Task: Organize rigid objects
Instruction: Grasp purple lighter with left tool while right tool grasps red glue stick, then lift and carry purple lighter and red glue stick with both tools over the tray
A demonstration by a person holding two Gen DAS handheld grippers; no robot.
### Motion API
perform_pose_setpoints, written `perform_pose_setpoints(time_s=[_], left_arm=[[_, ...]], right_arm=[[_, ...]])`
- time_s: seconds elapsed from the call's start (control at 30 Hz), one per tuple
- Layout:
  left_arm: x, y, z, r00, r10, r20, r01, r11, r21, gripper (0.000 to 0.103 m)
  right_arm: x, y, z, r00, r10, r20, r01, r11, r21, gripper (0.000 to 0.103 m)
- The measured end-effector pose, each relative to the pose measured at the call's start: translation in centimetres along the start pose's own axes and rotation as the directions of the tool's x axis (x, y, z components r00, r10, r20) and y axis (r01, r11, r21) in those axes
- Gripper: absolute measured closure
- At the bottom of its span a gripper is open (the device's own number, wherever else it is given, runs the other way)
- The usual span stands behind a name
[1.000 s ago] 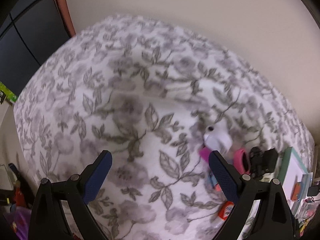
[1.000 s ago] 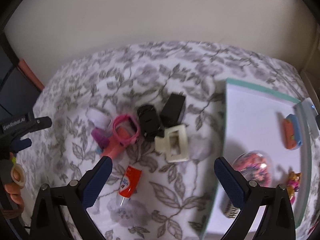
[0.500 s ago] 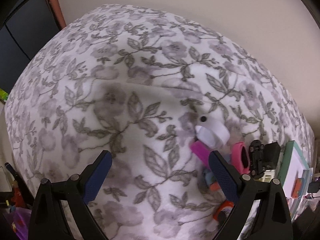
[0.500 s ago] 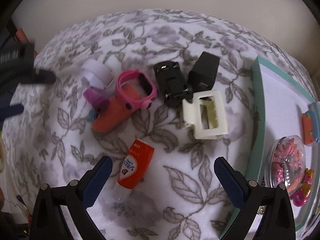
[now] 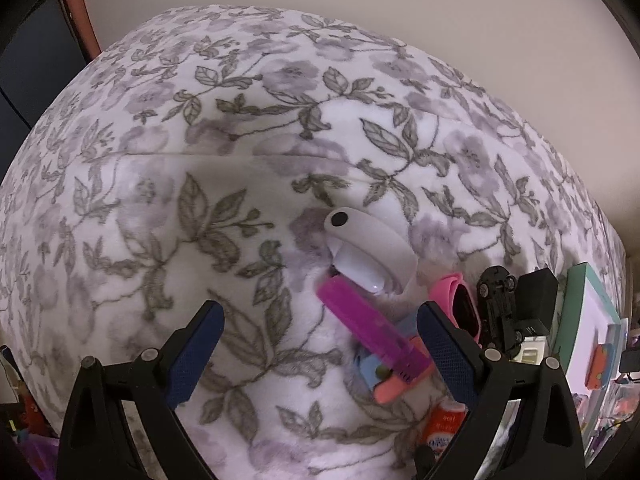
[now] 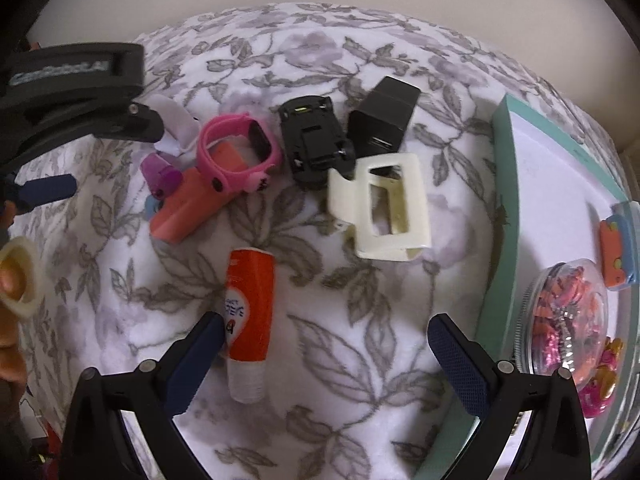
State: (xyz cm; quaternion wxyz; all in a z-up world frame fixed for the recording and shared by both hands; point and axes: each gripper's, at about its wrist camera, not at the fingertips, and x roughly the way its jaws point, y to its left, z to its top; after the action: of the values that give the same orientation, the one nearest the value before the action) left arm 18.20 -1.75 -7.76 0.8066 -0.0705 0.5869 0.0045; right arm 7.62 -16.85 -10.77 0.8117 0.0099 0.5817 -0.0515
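A pile of small items lies on a floral blanket (image 6: 360,368). It holds an orange glue stick (image 6: 250,320), a cream hair claw (image 6: 380,208), a black toy car (image 6: 314,144), a black cube (image 6: 386,116), a pink watch (image 6: 240,152), a salmon piece (image 6: 188,208) and a purple stick (image 5: 372,334). A white curved piece (image 5: 368,248) rests beyond the stick. My right gripper (image 6: 326,326) is open, its left finger beside the glue stick. My left gripper (image 5: 318,316) is open, just short of the purple stick.
A teal-rimmed white tray (image 6: 504,208) on the right holds a clear jar of colourful bits (image 6: 568,320) and an orange-and-blue item (image 6: 616,252). The left gripper's body (image 6: 72,80) shows at the right view's upper left. A beige wall backs the blanket.
Both grippers have moved in closer to the pile. The glue stick now lies by the right gripper's left finger, and the white piece and purple stick loom larger before the left gripper.
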Motion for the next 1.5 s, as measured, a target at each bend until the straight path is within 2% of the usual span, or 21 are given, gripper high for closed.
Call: perform_pose_setpoints(time_s=[0.2, 0.3, 0.37, 0.43, 0.47, 0.57, 0.73, 0.8, 0.9, 0.97, 1.5], left_arm=[[1.6, -0.6, -0.3, 0.999, 0.043, -0.01, -0.043, 0.999, 0.017, 0.007], [2.0, -0.4, -0.5, 0.998, 0.059, -0.026, -0.059, 0.998, 0.022, 0.024], [2.2, -0.1, -0.6, 0.996, 0.074, -0.044, -0.073, 0.997, 0.024, 0.044], [2.5, 0.1, -0.7, 0.994, 0.093, -0.063, -0.091, 0.995, 0.03, 0.054], [2.7, 0.3, -0.8, 0.993, 0.092, -0.071, -0.09, 0.995, 0.031, 0.057], [2.7, 0.5, -0.9, 0.994, 0.085, -0.073, -0.083, 0.996, 0.03, 0.061], [2.9, 0.0, -1.4, 0.992, 0.104, -0.066, -0.1, 0.993, 0.068, 0.061], [3.0, -0.4, -1.5, 0.992, 0.107, -0.07, -0.102, 0.992, 0.074, 0.062], [2.8, -0.9, -1.5, 0.992, 0.094, -0.083, -0.088, 0.994, 0.069, 0.07], [2.6, -1.0, -1.5, 0.992, 0.09, -0.089, -0.084, 0.994, 0.068, 0.08], [1.9, 0.2, -1.6, 0.991, 0.092, -0.097, -0.088, 0.995, 0.042, 0.083]], right_arm=[[-0.3, -1.1, -0.2, 1.0, 0.017, -0.004, -0.017, 1.0, 0.009, 0.002], [0.1, -0.7, -0.1, 1.0, 0.026, -0.009, -0.026, 1.0, 0.003, 0.004], [0.3, -0.4, 0.0, 1.0, 0.024, -0.013, -0.024, 1.0, 0.001, 0.011], [0.6, 0.3, 0.0, 1.0, 0.006, -0.011, -0.006, 1.0, -0.003, 0.016], [0.7, 0.7, 0.0, 1.0, 0.002, -0.011, -0.002, 1.0, -0.002, 0.019], [0.8, 0.7, 0.1, 1.0, -0.002, -0.011, 0.002, 1.0, 0.002, 0.025], [0.5, 0.0, 0.2, 1.0, -0.012, -0.008, 0.012, 1.0, 0.014, 0.036], [0.3, -0.4, 0.3, 1.0, -0.014, -0.005, 0.014, 1.0, 0.011, 0.045], [0.0, -1.2, 0.5, 1.0, -0.017, -0.002, 0.017, 1.0, 0.022, 0.06], [-0.1, -1.7, 0.6, 1.0, -0.016, -0.001, 0.016, 0.999, 0.03, 0.066], [-1.3, -4.1, 0.7, 1.0, 0.023, 0.02, -0.025, 0.997, 0.077, 0.079]])
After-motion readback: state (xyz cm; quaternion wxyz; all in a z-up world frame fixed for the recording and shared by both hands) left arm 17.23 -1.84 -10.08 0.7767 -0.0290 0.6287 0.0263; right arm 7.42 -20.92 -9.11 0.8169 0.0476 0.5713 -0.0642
